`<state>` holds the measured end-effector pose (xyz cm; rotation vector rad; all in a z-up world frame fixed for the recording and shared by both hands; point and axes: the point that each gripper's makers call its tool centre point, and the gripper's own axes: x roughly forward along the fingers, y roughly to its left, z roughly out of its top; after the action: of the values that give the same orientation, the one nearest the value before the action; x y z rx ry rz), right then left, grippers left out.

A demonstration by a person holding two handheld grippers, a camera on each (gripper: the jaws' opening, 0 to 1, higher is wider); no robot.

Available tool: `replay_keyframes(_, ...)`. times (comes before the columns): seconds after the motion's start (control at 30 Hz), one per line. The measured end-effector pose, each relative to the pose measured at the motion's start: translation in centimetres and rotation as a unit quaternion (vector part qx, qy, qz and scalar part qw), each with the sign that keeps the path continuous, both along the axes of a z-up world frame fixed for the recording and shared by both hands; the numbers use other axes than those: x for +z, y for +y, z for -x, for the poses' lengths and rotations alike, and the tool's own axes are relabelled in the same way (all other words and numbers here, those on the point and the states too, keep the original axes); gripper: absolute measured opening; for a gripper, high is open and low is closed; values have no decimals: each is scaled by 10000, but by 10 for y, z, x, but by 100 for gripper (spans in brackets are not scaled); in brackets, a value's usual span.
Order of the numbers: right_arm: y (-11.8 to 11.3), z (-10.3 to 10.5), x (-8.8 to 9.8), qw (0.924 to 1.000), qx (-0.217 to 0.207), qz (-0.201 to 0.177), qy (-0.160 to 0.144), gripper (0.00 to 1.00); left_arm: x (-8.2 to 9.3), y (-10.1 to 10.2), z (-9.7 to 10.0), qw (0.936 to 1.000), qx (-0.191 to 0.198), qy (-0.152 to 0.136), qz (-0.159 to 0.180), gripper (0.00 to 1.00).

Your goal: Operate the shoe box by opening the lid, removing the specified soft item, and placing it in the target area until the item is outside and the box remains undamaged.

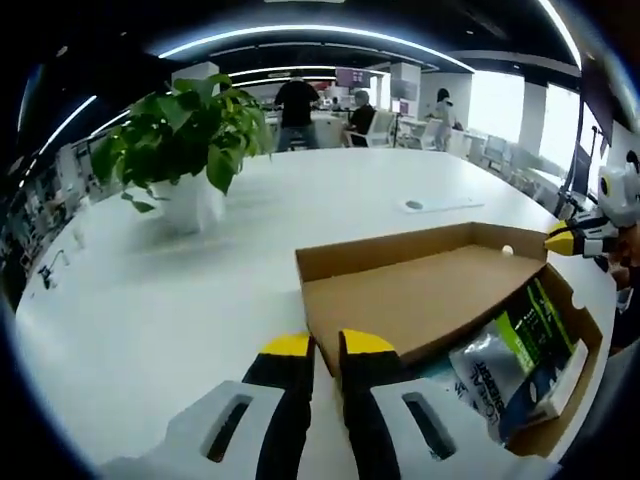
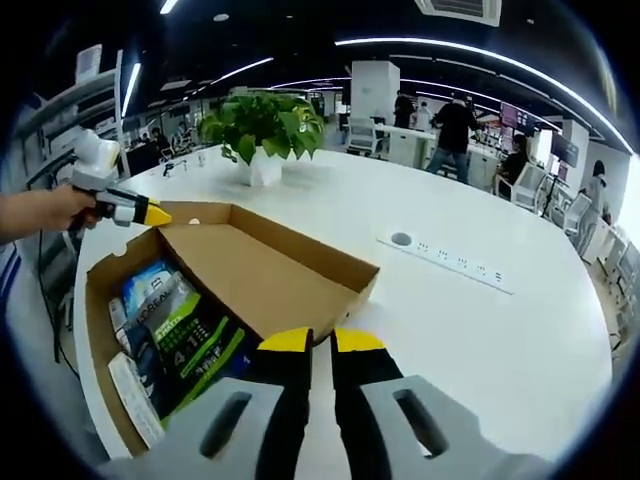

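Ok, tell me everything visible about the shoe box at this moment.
The shoe box is plain brown cardboard, resting on the white table. Its hinged lid is partly raised, leaving one side of the box open. Inside lie soft packets with green, blue and white printing. The left gripper sits at one corner of the box, the right gripper at the lid's near edge. No tears or crushing show.
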<state>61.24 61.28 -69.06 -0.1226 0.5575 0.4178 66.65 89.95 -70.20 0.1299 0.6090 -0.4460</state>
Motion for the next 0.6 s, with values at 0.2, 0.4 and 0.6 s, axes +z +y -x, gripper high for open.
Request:
replay_keyframes(0.2, -1, 12, 10, 9999, 15, -143, -25, 9, 8, 1, 10, 9998, -104, -92, -118, 12)
replay_keyframes(0.4, 1, 23, 17, 9995, 39, -313, 22, 12, 18, 2, 19, 9999, -70, -88, -92, 16)
replay_keyframes(0.6, 3, 32, 21, 9991, 58, -405, 89, 14, 18, -2, 36, 9997, -205, 60, -124, 21)
